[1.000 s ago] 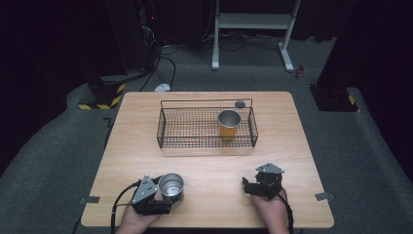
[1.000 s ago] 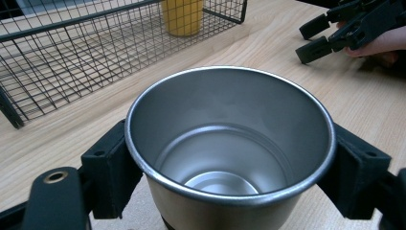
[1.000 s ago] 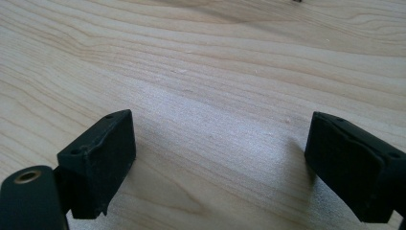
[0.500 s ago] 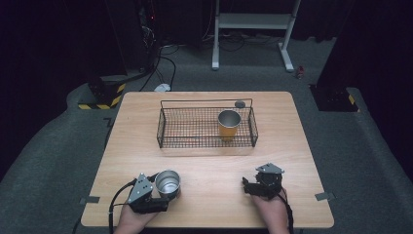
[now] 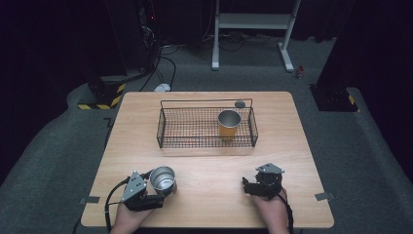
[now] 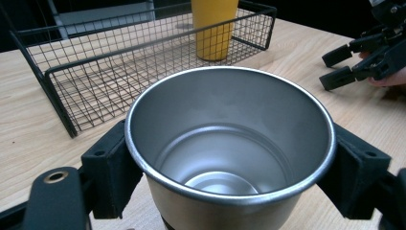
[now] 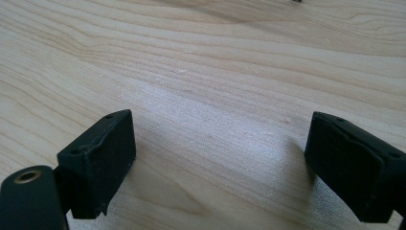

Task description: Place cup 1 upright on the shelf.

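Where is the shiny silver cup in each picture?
High view: the silver cup stands near the table's front edge, at the left, between the left gripper's jaws.
Left gripper view: the same cup is close up in the middle, a jaw on each side.
Right gripper view: bare wooden table between open jaws.
Shared landmark: the wire basket with the yellow cup.

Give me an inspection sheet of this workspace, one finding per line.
Surface: wooden table, bare between the grippers.
Job's things: steel cup between the left gripper's jaws; yellow cup upright in the wire basket.
Clutter: small dark disc behind the basket.
Grippers: left gripper shut on the steel cup; right gripper open over bare wood.
Cables: gripper cable at the left; floor cables beyond the table.
Surroundings: grey carpet, white stand.
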